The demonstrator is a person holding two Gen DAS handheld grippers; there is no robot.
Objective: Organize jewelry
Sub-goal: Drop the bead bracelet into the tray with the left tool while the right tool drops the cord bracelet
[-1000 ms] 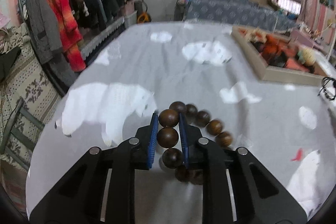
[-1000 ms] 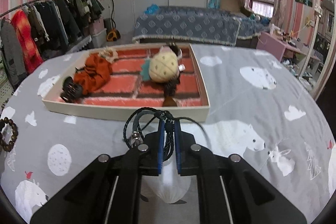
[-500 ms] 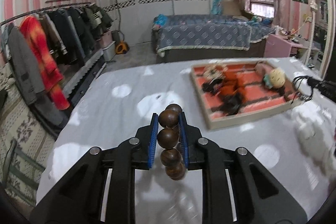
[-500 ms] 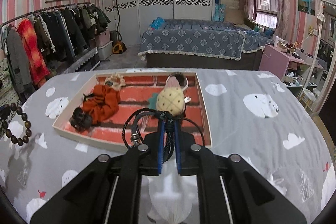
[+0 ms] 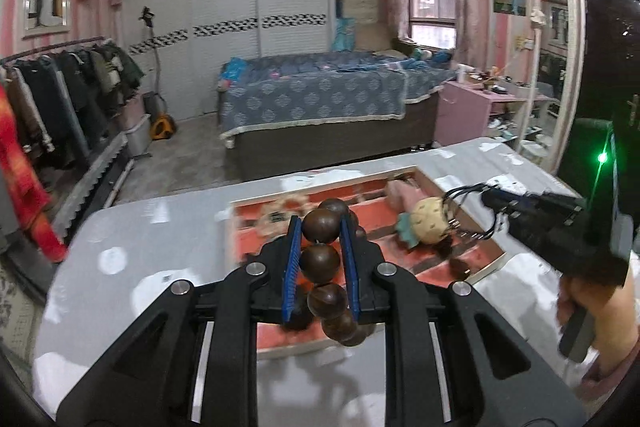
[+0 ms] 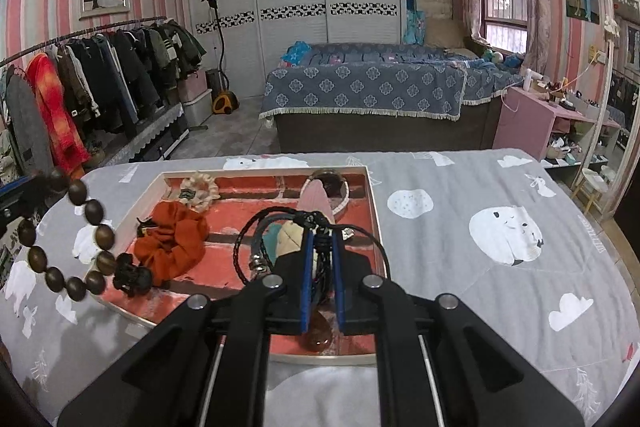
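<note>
Carrying two pieces toward tray (image 6: 374, 211) at once; neither yet set down. Already lying in tray: orange scrunchie (image 6: 172, 241) at 9 o'clock of tray floor, cream flower scrunchie (image 6: 200, 191) at 11 o'clock, black claw clip (image 6: 130, 277) at 8 o'clock near front rim, pineapple plush charm (image 5: 430, 225) toward right half, round ring-shaped piece (image 6: 330, 185) at 12 o'clock against back wall. Judging task as well along: most pieces boxed, two in the air, dropping and letting go remaining. Seeing no loose jewelry on grey printed tablecloth (image 6: 480, 267) in either view, though edges partly hidden.

Left gripper (image 5: 319, 227): blue pads pinched tight on wooden bead bracelet (image 5: 320, 255), two beads squeezed between pads, rest of loop dangling below jaws. Hanging above tray's left side in left wrist view; in right wrist view same beads showing at 9 o'clock, off tray's left rim, clear of cloth.

Right gripper (image 6: 320, 251): pads nearly together, clamped on black braided cord bracelet (image 6: 280, 223), loops fanning out toward 10 o'clock with metal clasp hanging. Hovering over tray's front right quarter, not touching floor as far as visible. Amber drop-shaped piece (image 6: 318, 333) showing under jaws at 6 o'clock; unable to tell whether lying in tray or hanging from cord.
</note>
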